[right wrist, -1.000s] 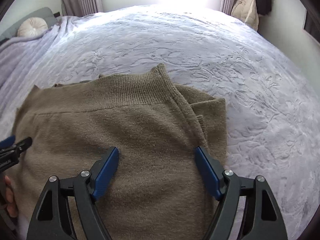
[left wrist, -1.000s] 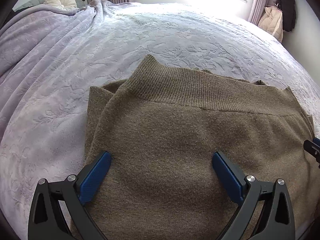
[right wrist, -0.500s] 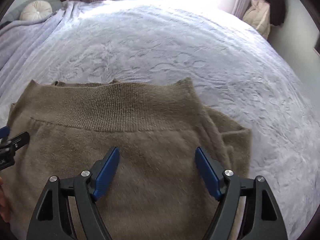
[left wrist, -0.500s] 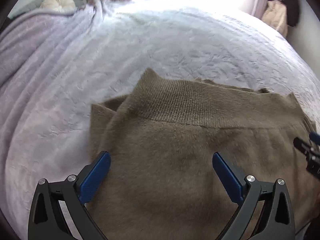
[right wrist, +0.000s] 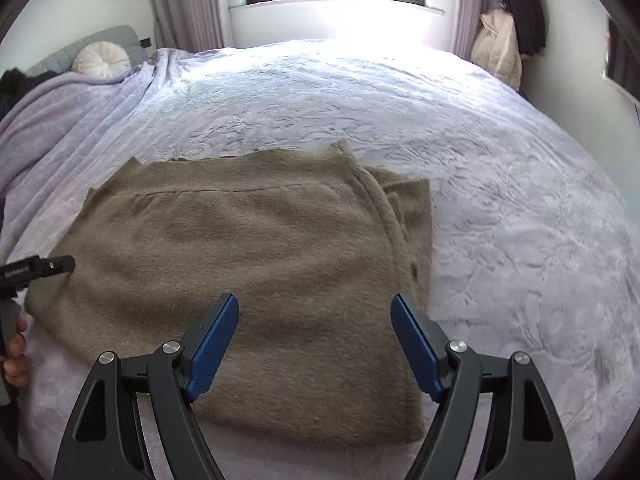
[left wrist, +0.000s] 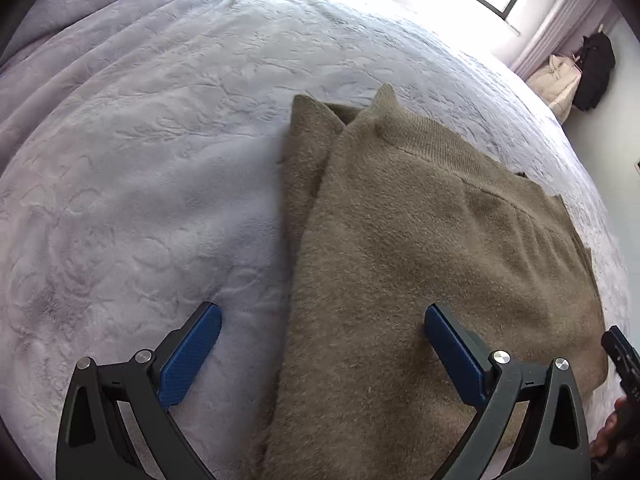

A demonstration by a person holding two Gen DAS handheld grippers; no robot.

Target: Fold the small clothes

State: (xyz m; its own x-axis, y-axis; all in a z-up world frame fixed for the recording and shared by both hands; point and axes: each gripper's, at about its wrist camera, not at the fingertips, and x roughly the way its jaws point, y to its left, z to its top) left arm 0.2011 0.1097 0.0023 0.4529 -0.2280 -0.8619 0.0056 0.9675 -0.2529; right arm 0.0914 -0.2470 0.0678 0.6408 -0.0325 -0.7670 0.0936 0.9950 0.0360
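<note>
Left tongs [left wrist: 322,354] have slid off toward the sweater's [left wrist: 420,260] edge; both tongs [right wrist: 314,342] gape empty; a shallow pinch risks dragging folded layers apart.

The left gripper [left wrist: 322,354] is angled steeply downward, its jaws spread wide, with nothing clamped between the blue pads [left wrist: 188,356]. The right gripper [right wrist: 314,344] is likewise tilted downward, its jaws held wide apart and nothing pinched between them. Each gripper's black tip is seen at the edge of the other's view, and part of a hand [right wrist: 16,354] is glimpsed behind the left one.
</note>
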